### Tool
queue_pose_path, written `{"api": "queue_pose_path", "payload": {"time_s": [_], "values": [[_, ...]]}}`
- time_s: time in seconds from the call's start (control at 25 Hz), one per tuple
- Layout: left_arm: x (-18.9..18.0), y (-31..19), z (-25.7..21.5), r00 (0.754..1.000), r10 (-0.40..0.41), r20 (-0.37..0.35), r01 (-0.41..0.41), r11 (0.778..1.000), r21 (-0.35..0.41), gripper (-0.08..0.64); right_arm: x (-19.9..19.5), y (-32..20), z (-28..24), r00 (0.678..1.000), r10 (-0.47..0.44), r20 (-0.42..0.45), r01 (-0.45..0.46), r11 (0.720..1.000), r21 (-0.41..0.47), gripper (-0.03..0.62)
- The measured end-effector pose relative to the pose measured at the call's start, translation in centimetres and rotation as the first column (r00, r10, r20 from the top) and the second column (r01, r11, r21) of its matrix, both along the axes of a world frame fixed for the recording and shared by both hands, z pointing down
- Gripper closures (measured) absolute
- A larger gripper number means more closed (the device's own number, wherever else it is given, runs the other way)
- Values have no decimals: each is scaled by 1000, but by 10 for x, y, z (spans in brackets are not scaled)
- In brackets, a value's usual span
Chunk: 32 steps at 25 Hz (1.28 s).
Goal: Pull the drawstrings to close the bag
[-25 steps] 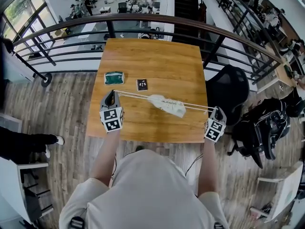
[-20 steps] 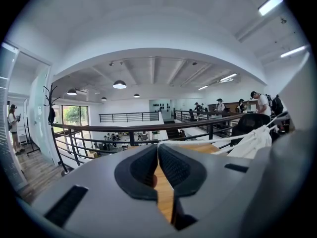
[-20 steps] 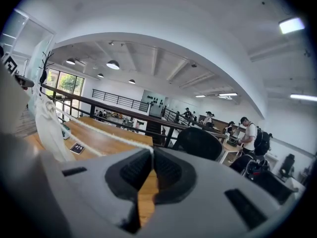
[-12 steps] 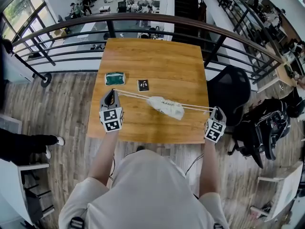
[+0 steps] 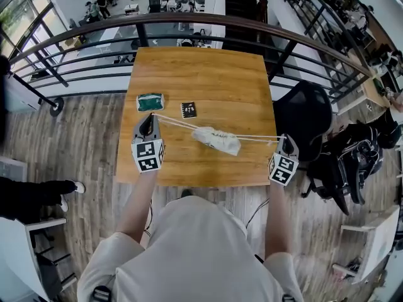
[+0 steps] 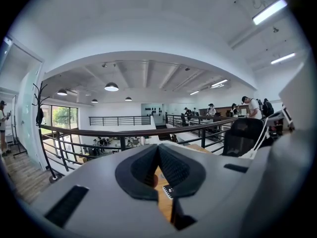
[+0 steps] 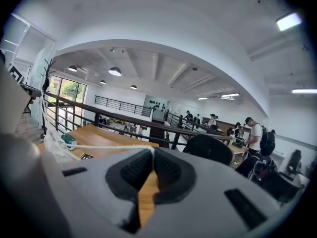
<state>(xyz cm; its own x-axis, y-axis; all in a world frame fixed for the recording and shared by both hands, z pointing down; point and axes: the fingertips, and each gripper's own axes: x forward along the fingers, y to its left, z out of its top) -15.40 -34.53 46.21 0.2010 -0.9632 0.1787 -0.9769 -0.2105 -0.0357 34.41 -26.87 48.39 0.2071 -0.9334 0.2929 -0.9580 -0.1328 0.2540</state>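
Although the left tool (image 5: 147, 121) showed its jaws pressed together in the left gripper view, no cord could be seen at the pinch there (the tool's own grey body filled the lower half of that frame). Its grip on the left drawstring (image 5: 173, 122) had to be read from the head view, where the taut white cord ran straight into the tool's tip. In the left gripper view only a short run of that cord appeared, at the right edge.

The right tool (image 5: 286, 141) was plainer. In its own view the jaws were closed on the right drawstring (image 7: 109, 146), which entered the top of the pinch from the left of the frame.

The bag (image 5: 217, 140) lay on the worktop (image 5: 208, 74) near the middle of the head view. It sat between the two tools and well apart from each, with a cord stretched from each end. In the right gripper view it was cut off at the left edge by the tool's body. Whether its mouth was fully gathered could not be made out.

Just above the left drawstring lay a green packet (image 5: 150, 102) and a small dark card (image 5: 188, 110), both too small to identify.
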Motion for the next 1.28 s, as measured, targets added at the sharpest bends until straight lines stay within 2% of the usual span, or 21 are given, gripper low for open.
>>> {"api": "queue_pose_path", "payload": {"time_s": [0.72,1.04,1.28], "values": [[32,-3,-7,980,193,-41,-193,981,-4,565,-62,-5,-23,997,-66,49,64,997,42,588],[51,10,-22,966,252,-53,-252,968,9,565,-88,-8,-32,983,-160,94,156,986,52,589],[68,21,-32,956,287,-63,-286,958,23,565,-106,-11,-34,960,-253,122,248,967,58,588]]}}
